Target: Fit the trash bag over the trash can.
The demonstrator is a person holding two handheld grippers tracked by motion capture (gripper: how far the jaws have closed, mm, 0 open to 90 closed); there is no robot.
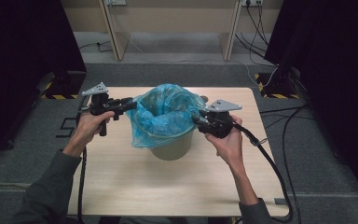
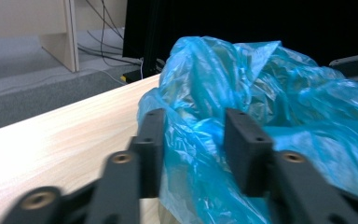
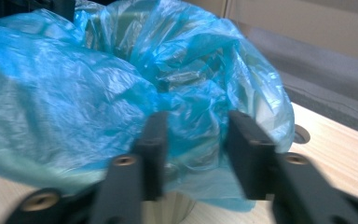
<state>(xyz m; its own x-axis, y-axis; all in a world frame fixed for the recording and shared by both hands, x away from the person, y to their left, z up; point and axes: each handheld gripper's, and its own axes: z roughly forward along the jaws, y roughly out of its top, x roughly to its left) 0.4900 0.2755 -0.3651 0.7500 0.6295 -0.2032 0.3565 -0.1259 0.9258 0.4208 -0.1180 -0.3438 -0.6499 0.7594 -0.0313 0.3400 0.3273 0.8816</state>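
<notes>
A grey-green bin [image 1: 172, 144] stands in the middle of the wooden table [image 1: 135, 186], lined with a blue plastic bag [image 1: 165, 112] that drapes over its rim. My left gripper [image 1: 131, 105] is at the bag's left edge. In the left gripper view its jaws [image 2: 196, 140] stand apart with a crumpled fold of the bag [image 2: 261, 93] between them, the pads not visibly pressing. My right gripper [image 1: 196, 120] is at the bag's right edge. Its jaws [image 3: 193, 144] likewise stand apart around a bunch of the bag [image 3: 74, 93].
A round cable hole [image 1: 204, 99] sits in the table just behind the bin. Black cables [image 1: 279, 177] trail off the table's right side. Desk legs [image 1: 114, 32] and dark curtains stand beyond the far edge.
</notes>
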